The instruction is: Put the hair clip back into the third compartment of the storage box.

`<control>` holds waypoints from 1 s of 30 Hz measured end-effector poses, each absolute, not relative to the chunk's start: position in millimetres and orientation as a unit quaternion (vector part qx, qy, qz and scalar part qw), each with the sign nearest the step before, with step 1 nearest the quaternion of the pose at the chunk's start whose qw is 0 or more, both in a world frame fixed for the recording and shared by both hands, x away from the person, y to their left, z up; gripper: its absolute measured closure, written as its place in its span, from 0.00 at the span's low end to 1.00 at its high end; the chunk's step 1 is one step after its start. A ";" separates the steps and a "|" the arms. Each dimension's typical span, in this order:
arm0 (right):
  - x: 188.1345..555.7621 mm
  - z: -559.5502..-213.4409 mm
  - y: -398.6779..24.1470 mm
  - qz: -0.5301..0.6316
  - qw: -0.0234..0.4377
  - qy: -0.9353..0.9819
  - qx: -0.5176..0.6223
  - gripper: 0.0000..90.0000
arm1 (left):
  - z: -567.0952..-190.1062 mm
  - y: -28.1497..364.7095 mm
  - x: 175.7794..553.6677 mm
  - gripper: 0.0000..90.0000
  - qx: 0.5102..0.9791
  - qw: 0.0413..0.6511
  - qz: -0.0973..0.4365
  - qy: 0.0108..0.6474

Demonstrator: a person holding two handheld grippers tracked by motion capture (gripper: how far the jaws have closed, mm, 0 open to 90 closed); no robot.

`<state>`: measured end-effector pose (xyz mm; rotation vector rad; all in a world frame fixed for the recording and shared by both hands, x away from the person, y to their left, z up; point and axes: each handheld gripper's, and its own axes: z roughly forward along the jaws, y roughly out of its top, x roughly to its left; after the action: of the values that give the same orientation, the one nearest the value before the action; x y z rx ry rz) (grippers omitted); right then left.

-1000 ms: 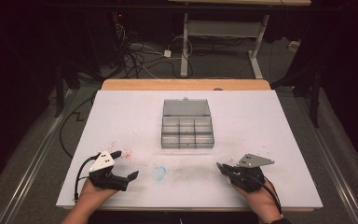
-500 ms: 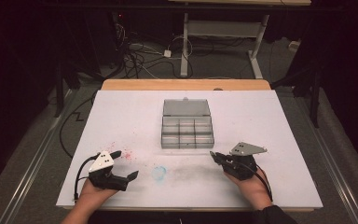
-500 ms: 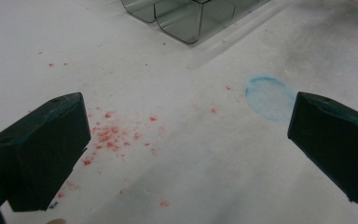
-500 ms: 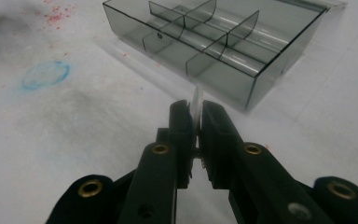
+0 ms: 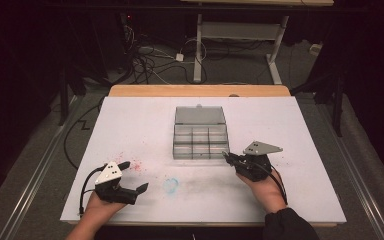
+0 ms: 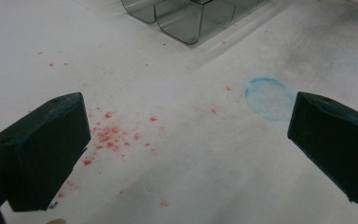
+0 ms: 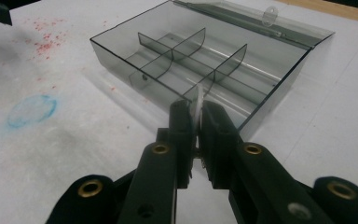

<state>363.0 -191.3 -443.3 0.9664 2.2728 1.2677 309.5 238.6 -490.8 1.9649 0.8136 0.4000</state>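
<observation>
Right gripper [image 5: 228,157], high view: lower right of centre of frame, jaws pointing left toward the near right corner of the smoke-grey clear plastic compartment box [image 5: 200,140]. Tips just beside that corner; contact can't be confirmed from above.

Right gripper [image 7: 196,116] in its own view: jaws clenched on a thin clear plastic divider strip [image 7: 199,99], held edge-on and upright, its top poking above the pads. Strip sits in front of the box's [image 7: 200,60] near wall, centre of frame. Box occupies the upper half of that view, lid hinged open and lying back at upper right, with a small tab at its edge. Inner dividers already form several compartments; exact count not clear.

Left gripper [image 5: 132,175], high view: lower left, on the white table sheet [image 5: 130,120], jaws spread wide, nothing between them. Well apart from the box. Left gripper view: the two black pads sit at far left and far right of frame, bare sheet between, box corner [image 6: 186,18] at top centre.

Sheet marks: scattered red specks [image 6: 112,135] lower left of centre in left gripper view, a faint blue ring smudge [image 6: 270,95] right of centre. High view: ring [image 5: 170,185] lies between the two grippers, below the box.

Box sits centre of the sheet, long side across the frame.
</observation>
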 end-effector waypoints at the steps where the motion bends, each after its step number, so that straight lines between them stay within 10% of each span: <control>1: 364.6 -442.6 -190.9 0.448 0.182 0.806 0.343 0.93 | -490.8 238.6 309.5 0.00 0.802 0.469 0.163 0.332; 30: 419.1 -428.7 -172.4 0.437 0.189 0.803 0.358 0.93 | -490.7 238.7 309.2 0.00 0.802 0.471 0.163 0.329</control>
<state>419.1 -172.4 -428.7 1.0069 2.2581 1.2299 309.2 238.7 -490.7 1.9650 0.8067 0.4001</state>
